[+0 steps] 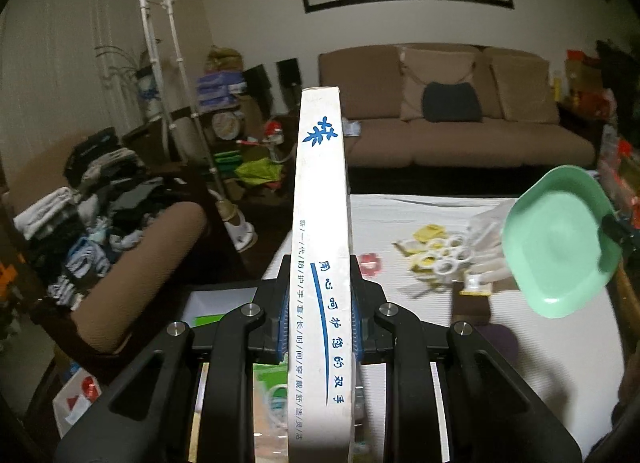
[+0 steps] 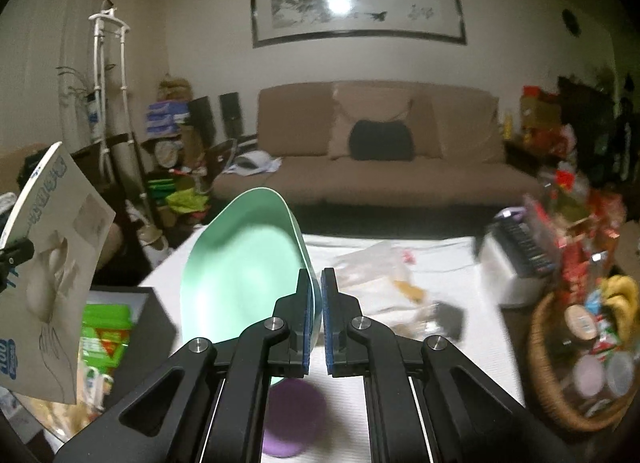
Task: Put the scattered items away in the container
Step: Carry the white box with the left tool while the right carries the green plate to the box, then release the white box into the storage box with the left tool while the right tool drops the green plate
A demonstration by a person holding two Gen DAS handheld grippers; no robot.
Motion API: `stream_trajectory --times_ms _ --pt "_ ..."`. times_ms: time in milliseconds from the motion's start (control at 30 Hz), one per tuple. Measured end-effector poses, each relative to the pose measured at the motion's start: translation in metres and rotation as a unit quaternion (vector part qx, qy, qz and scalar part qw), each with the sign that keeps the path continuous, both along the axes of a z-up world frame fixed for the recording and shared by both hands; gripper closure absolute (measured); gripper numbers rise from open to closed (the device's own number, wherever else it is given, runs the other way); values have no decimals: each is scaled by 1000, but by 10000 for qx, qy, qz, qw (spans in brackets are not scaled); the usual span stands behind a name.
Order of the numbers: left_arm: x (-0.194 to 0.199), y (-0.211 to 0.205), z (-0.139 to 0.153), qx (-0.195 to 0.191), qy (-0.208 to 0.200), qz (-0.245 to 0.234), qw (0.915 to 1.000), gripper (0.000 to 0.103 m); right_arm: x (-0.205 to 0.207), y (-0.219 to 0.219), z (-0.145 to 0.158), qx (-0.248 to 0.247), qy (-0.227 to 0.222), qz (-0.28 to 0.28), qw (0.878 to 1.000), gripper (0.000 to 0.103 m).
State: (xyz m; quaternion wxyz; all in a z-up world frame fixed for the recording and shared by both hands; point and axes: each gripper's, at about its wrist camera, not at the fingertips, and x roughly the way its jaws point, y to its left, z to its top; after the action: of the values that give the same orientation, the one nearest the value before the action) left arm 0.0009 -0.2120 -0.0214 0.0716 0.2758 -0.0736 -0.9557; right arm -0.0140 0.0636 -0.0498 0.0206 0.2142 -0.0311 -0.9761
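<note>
1. Right now my left tongs (image 1: 320, 317) are clamped narrow on the thin edge of a flat white glove box (image 1: 322, 247), which stands upright between the pads at the 12 o'clock of the left wrist view, lifted above the bench (image 1: 520, 351).
2. My right tongs (image 2: 317, 317) are pinched nearly closed on the rim of a mint-green dish (image 2: 244, 259), held tilted in the air at about 11 o'clock of their own view.
3. I judge the box light and fairly stiff, though cardboard can crush or pivot in an edge grip; a hold nearer its middle would steady it.
4. I reckon the dish is rigid, smooth plastic, light but slippery, so a rim pinch may let it swing.
5. A dark open container (image 2: 132, 327) sits at 9 o'clock of the right wrist view, just beside the bench; a green packet (image 2: 106, 329) already lies inside, along with other things I cannot make out.
6. A wicker basket (image 2: 540, 359) at 4 o'clock holds bananas, jars and snack packets; I take it to be no part of the tidying.
7. Left on the bench are a clear bag (image 2: 376, 275), white rings with yellow packets (image 1: 436, 255) and a purple round item (image 2: 296, 419).
</note>
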Motion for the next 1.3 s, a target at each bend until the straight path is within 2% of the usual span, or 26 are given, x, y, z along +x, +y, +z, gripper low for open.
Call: stream_trajectory --times_ms 100,267,400,500,667,733,767,833,900,967,1000,1033,1067,1133,1200,1300 --pt "4 -28 6 -164 15 437 9989 82 -10 -21 -4 -201 -108 278 9994 99" --pt "8 -81 -5 -306 -566 1102 9918 82 -23 -60 -3 -537 -111 824 9951 99" --pt "16 -101 -7 -370 -715 1450 9861 82 -29 -81 2 -799 -55 1250 9889 99" --pt "15 -113 -10 -346 -684 1939 9780 82 -38 -110 -2 -958 -197 1645 9815 99" --pt "-7 -122 -45 -961 -1090 2570 9554 82 -58 -172 -14 -895 -502 2149 9712 99" --pt "-20 -121 -60 -1047 -1213 2599 9523 82 -63 -198 -28 -716 -679 2263 9690 99" --pt "-25 -120 -67 -1001 -1277 2550 9532 82 -64 -208 -35 -627 -757 2293 9684 99" --pt "-41 -114 -88 -451 -1409 2225 9636 82 -67 -223 -53 -426 -928 2352 9666 99" --pt "-56 -111 -106 155 -1616 1814 9699 82 -70 -230 -74 -237 -1109 2281 9670 99" --pt "-65 -103 -114 346 -1706 1658 9707 75 -78 -232 -91 -163 -1335 2116 9680 98" --pt "-66 -102 -113 576 -1701 1561 9713 72 -80 -231 -98 -153 -1452 2064 9675 98" --pt "-66 -103 -112 1008 -1717 1437 9694 65 -81 -230 -103 -151 -1530 2048 9667 98" --pt "-67 -105 -113 1259 -1811 1387 9655 58 -80 -229 -107 -116 -1559 2036 9665 98" --pt "-70 -101 -119 1643 -2047 1078 9589 52 -79 -229 -114 -49 -1704 2086 9630 98" --pt "-67 -104 -114 1769 -2070 908 9579 53 -80 -235 -120 -57 -1921 2247 9553 98" --pt "-46 -124 -79 2063 -1541 1002 9611 52 -77 -250 -131 105 -2305 2608 9374 98"
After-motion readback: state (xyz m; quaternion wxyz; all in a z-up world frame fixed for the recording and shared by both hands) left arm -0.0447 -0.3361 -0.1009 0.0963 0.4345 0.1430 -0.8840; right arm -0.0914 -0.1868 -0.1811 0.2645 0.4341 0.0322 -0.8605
